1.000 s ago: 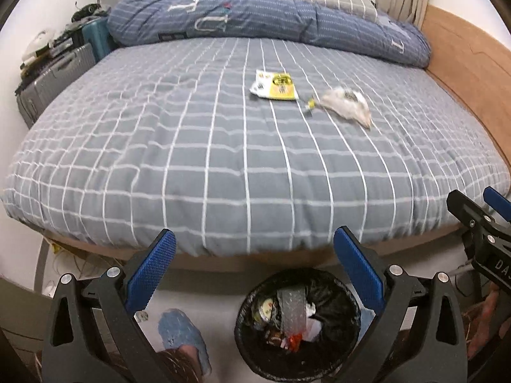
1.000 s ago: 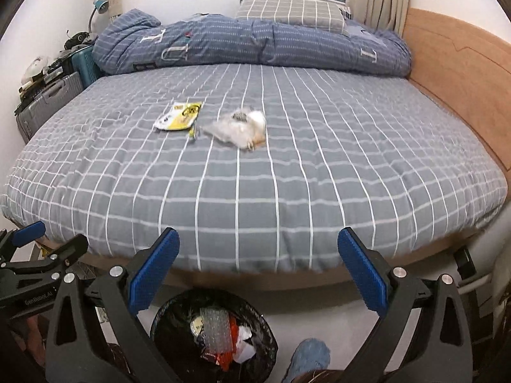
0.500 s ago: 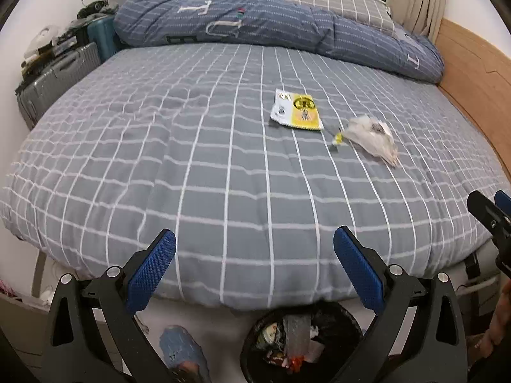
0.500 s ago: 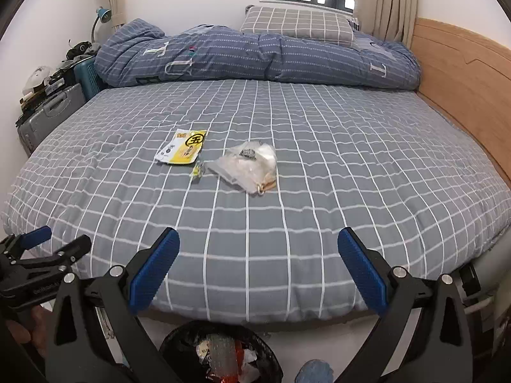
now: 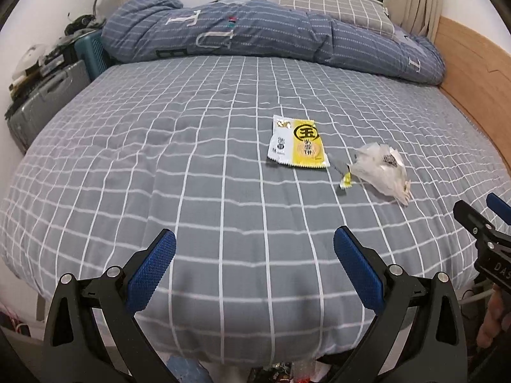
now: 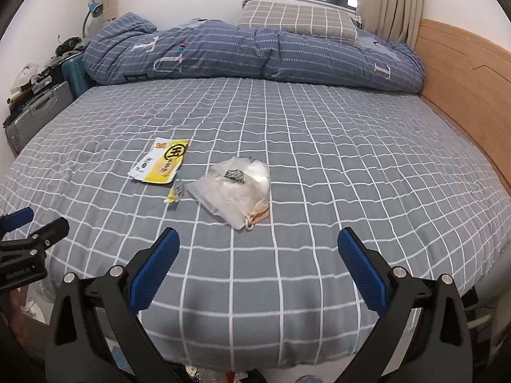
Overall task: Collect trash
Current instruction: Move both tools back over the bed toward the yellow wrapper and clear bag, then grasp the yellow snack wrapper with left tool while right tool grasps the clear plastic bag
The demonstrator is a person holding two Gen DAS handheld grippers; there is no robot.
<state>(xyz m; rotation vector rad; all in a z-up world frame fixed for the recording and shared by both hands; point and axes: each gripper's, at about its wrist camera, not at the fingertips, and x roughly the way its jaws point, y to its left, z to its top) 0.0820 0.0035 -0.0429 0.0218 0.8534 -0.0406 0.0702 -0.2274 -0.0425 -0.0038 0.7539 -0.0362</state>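
Legible markings: yellow-and-white snack wrapper [image 5: 297,143] on the bed, bearing a black ring enclosing a bold Chinese character resembling 玉, with smaller print beneath, too small to read. Clear plastic bag [image 6: 234,186], carrying a small black-and-white patterned label, content unreadable. Blue quilt [image 5: 255,35], large pale appliqué letters "T" and "U", further letters partly folded away. Right gripper [image 5: 488,239] body: white lettering beginning "DA", cut off at the frame edge.
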